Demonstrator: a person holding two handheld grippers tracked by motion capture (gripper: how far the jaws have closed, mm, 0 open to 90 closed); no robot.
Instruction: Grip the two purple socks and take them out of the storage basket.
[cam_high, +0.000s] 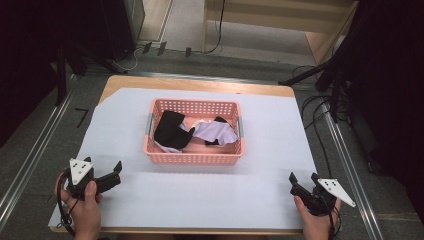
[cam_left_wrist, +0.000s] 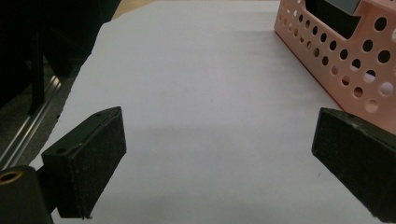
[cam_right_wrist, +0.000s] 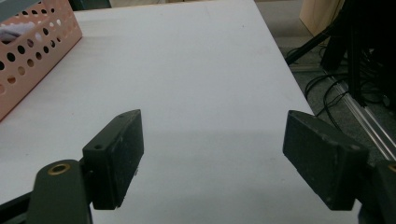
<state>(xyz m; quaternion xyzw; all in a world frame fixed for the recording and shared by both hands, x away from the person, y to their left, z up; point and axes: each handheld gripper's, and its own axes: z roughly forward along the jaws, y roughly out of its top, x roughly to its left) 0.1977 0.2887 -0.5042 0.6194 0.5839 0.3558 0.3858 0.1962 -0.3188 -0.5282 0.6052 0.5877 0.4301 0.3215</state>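
A pink perforated basket (cam_high: 192, 158) stands at the middle of the white-covered table (cam_high: 260, 150). Inside it lie black cloth (cam_high: 170, 130) and pale lilac cloth (cam_high: 216, 133), bunched together. My left gripper (cam_high: 116, 175) rests near the table's front left corner, open, with nothing between its jaws; in the left gripper view (cam_left_wrist: 219, 154) the basket's corner (cam_left_wrist: 355, 60) sits to the upper right. My right gripper (cam_high: 303, 181) is at the front right corner, open and empty; the right gripper view (cam_right_wrist: 212, 158) has the basket (cam_right_wrist: 32, 60) at upper left.
Metal rails (cam_high: 30, 155) run along both sides of the table. Cables (cam_high: 320, 120) and dark stands (cam_high: 340, 70) crowd the floor to the right. A wooden frame (cam_high: 280, 20) stands beyond the far edge. White sheet lies bare between basket and grippers.
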